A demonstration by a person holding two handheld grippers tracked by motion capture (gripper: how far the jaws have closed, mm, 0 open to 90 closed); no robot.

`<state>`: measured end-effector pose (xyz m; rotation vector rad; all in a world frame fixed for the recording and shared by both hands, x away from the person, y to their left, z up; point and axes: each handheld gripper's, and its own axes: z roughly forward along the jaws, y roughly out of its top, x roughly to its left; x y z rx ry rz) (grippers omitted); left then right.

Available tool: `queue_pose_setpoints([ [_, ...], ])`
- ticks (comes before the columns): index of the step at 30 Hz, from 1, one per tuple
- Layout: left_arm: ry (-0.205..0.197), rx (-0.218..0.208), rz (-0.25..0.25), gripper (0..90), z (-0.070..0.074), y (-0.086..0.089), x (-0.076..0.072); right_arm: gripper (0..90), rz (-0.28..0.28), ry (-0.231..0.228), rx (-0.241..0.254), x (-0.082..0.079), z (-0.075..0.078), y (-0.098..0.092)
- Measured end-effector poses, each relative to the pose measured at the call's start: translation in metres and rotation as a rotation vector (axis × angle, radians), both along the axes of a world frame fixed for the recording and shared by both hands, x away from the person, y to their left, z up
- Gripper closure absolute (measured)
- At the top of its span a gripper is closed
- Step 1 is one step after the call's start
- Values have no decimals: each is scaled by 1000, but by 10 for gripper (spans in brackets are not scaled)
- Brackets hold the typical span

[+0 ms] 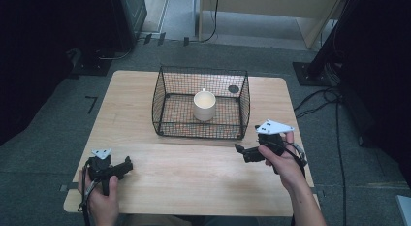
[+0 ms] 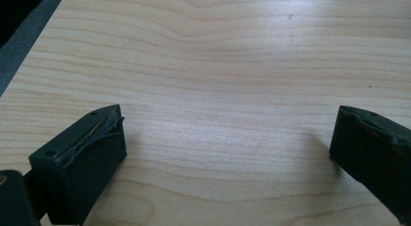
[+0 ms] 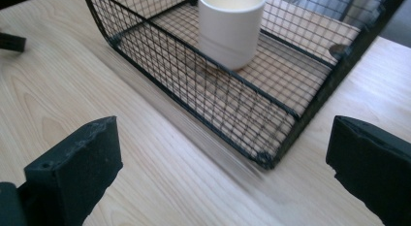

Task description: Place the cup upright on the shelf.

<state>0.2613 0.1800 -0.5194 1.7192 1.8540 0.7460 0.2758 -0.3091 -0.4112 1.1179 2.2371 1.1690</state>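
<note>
A black wire basket [image 1: 163, 97] stands on the far middle of the wooden table [image 1: 194, 177], and a white cup [image 1: 204, 105] stands upright inside it. My left gripper [image 1: 129, 164] rests low at the near left, pointing right. In its own view its jaws [image 2: 228, 138] are open wide over bare wood. My right gripper [image 1: 238, 149] hovers just off the basket's near right corner, pointing left. In the right gripper view it [image 3: 223, 153] is open and holds nothing, with the basket's mesh wall [image 3: 194, 75] and the cup [image 3: 231, 27] ahead.
A small dark round spot [image 1: 233, 88] lies on the basket floor at the back right. Cables [image 1: 334, 119] run over the grey floor right of the table. Dark stands and furniture surround the far side. Bare wood spreads between the two grippers.
</note>
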Motion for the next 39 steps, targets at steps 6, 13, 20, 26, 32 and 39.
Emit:
queue_pose_setpoints([
  [6, 0, 0, 0, 0, 0, 0, 0, 0, -36, 24, 25, -14, -16, -21],
  [13, 1, 1, -1, 0, 0, 0, 0, 0, -93, 50, 55, -29, -36, -43],
  [20, 1, 1, -1, 0, 0, 0, 0, 0, -195, 77, 9, -44, -65, -71],
  [26, 2, 0, -1, 0, 0, 0, 0, 0, -267, 102, -11, -55, -87, -94],
  [32, 2, 1, -1, 0, 0, 0, 0, 0, -320, 114, -53, -66, -100, -111],
  [39, 2, 1, -1, 0, 0, 0, 0, 0, -336, 131, -75, -71, -109, -116],
])
